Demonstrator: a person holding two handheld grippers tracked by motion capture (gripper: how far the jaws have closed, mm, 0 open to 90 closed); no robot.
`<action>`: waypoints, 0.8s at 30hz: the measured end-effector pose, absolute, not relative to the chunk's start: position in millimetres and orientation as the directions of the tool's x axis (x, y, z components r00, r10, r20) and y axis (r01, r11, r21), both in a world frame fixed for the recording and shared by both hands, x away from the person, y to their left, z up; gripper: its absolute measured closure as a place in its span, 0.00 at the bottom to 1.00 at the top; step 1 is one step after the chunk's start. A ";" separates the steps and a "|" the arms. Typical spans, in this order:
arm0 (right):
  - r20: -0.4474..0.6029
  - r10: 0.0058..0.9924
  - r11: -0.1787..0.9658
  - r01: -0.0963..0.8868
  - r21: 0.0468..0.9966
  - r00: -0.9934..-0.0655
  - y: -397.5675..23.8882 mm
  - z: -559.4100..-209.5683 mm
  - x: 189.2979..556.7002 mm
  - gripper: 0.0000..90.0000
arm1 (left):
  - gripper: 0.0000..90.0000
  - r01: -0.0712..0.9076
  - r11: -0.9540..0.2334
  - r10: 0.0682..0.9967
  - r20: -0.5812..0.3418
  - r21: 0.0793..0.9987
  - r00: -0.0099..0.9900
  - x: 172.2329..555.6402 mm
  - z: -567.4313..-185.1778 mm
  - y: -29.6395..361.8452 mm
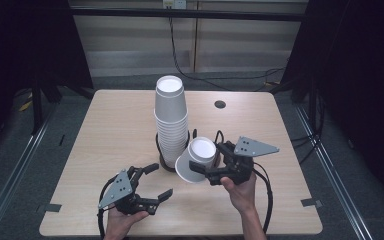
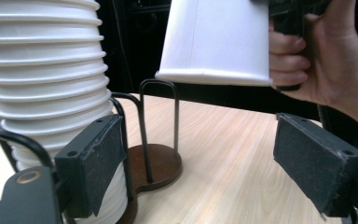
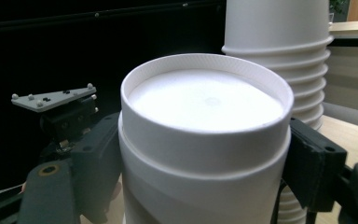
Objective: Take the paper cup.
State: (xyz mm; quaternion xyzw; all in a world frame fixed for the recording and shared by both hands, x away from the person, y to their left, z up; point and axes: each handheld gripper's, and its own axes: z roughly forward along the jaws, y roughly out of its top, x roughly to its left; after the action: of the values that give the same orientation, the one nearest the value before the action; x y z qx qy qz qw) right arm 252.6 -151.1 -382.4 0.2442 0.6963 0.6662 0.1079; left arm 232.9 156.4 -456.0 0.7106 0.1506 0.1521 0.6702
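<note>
One white paper cup (image 1: 198,159) sits upside down between the two jaws of the right gripper (image 1: 203,171), which squeeze it on both sides. It hangs above the table (image 1: 110,130), right beside the tall cup stack (image 1: 170,120) in its wire holder (image 2: 156,161). The right hand (image 1: 240,189) reaches in from below. The left gripper (image 1: 157,181) rests low by the stack, jaws apart, holding nothing.

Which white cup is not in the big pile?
The single cup clamped in the right gripper. It hangs tilted in the air beside the tall cup stack, which stands nested in the wire holder.
</note>
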 end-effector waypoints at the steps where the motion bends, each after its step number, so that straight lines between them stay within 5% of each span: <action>1: 0.179 0.480 -0.008 0.200 0.980 -0.859 -150.2 -384.7 252.0 0.25 | 0.18 0.011 -0.052 0.417 0.012 0.999 0.909 232.4 -456.6 155.1; 24: 0.254 0.410 -0.009 0.274 0.962 -0.876 -128.7 -434.5 239.3 0.25 | 0.16 0.047 -0.078 0.326 -0.020 0.996 0.945 231.7 -472.0 130.2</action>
State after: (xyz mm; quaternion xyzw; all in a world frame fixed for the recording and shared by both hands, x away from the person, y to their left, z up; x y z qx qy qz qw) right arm 239.3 -128.7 -434.5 0.2439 0.7022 0.6670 0.0510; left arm 231.7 130.2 -472.0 0.7266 0.1283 0.1043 0.6668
